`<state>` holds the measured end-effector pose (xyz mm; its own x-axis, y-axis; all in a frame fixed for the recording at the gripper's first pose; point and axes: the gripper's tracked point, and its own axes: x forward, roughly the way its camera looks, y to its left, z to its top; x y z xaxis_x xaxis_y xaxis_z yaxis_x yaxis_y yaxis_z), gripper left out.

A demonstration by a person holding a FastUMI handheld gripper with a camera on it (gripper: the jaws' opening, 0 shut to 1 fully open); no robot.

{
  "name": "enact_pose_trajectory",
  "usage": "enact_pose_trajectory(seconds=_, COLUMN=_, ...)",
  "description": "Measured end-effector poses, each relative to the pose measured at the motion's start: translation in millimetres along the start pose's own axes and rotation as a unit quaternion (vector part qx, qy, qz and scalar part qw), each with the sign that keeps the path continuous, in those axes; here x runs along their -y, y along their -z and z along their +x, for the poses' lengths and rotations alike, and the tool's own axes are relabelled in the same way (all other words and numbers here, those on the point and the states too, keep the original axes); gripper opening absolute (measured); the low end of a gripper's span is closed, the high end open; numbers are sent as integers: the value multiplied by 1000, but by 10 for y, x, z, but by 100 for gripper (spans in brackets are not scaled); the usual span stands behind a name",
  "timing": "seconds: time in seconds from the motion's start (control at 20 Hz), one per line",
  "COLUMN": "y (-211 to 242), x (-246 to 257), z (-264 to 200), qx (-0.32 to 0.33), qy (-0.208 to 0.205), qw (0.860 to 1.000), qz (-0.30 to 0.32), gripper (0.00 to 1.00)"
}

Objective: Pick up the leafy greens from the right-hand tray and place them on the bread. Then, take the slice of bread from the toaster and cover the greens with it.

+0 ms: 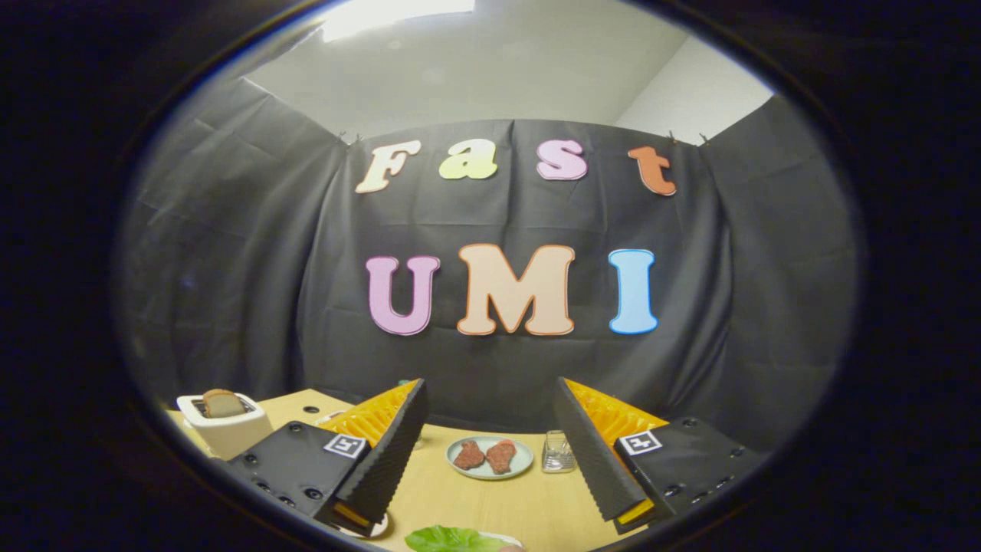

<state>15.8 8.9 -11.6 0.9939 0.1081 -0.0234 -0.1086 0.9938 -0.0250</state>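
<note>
Gripper (490, 452): fingers apart, empty. Leafy greens (452, 539) at six o'clock; toaster (224, 423) at ten. Risk: limp leaf may slip from a shallow pinch.

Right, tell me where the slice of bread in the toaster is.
The slice of bread sticks up from the white toaster at the table's far left corner, beyond the open gripper and left of its left finger.
</note>
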Motion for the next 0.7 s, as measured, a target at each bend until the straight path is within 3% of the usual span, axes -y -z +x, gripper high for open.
enact_pose_trajectory(seconds=0.45, y=375, x=16, z=125, qx=-62, qy=-80, qw=993, qz=-67, gripper=100)
enact_pose_trajectory(seconds=0.7, y=654, x=-19, z=168, qx=-108, qy=-139, qw=979, qz=-103, gripper=100)
